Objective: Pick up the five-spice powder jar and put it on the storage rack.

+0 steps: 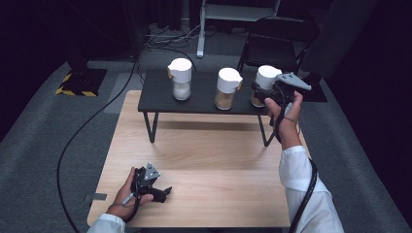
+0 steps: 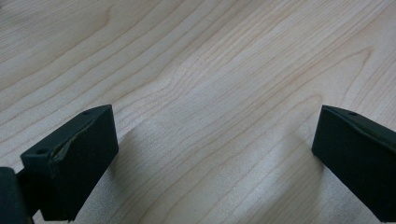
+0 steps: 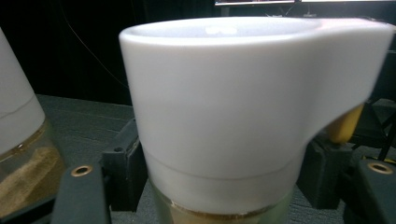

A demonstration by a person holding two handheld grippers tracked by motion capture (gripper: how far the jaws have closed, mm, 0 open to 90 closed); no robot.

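A: Jars, three of them, stand in a row on the black shelf [image 1: 160,99] at the far edge of the table [image 1: 204,160]. Which one is in play?

B: The right jar [image 1: 265,82]. The right gripper [image 1: 262,93] has its jaws on either side of it, just under the white lid [image 3: 233,102]. In the right gripper view the black pads [image 3: 123,168] press against the jar where the lid meets the glass.

A: So closed on it?

B: Yes, clamped on the jar. It sits at the right end of the shelf; I cannot tell whether its base touches the shelf or is a shade above it.

A: Why grip so high?

B: My guess is the lid band gives a straight, firm surface, while the glass below narrows and would slip. Holding level also keeps the powder inside settled.

A: And the other two?

B: The middle jar [image 1: 228,87] with brown contents is near, so the gripper comes in from the person's side rather than from the side, to avoid a knock. The left jar [image 1: 180,77] with white contents is well apart.

A: The left gripper [image 1: 163,193]?

B: Resting low over the near table, jaws spread wide with nothing between them; the left gripper view has bare wood between the two pads [image 2: 74,163]. It looks parked, kept out of the way while the right hand [image 1: 286,114] works.
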